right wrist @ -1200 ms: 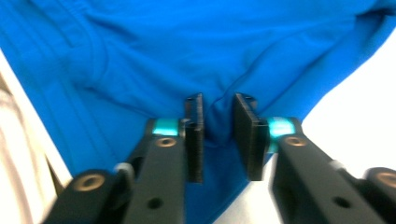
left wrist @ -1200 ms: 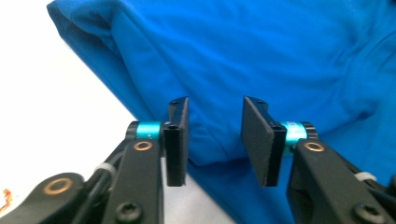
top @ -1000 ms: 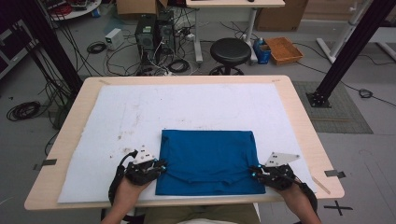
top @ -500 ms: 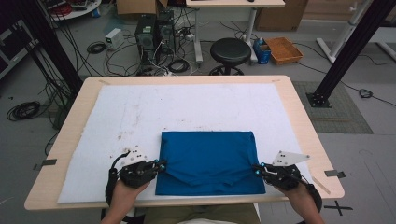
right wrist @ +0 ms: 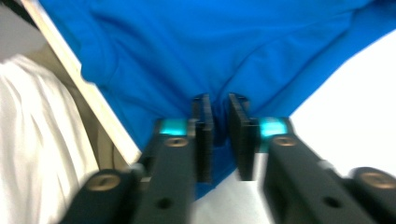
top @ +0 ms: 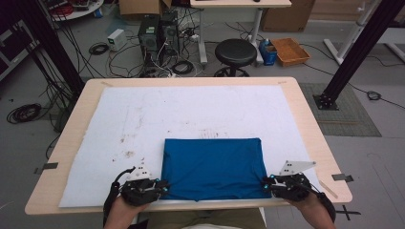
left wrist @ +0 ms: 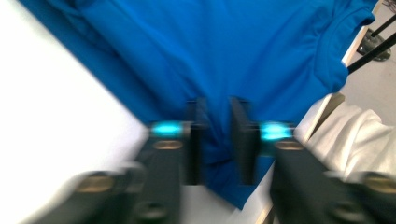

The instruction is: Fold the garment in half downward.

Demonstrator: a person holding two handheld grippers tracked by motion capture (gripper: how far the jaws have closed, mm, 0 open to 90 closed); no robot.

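Blue shirt (top: 213, 168), lower centre: your left gripper (top: 162, 186) and right gripper (top: 267, 183) each pinch a near corner; uneven pulling may skew it or slip cloth free.

1. I am reading through all three views and finding no legible text, label, brand or number anywhere.
2. I am seeing one sign-like mark: a black cross (top: 347, 212) on the floor, just off the table's near right corner, with no letters on it.
3. I am looking at the computer towers (top: 156, 29) and the small white box (top: 116, 38) behind the table, but any print on them is too small to read.
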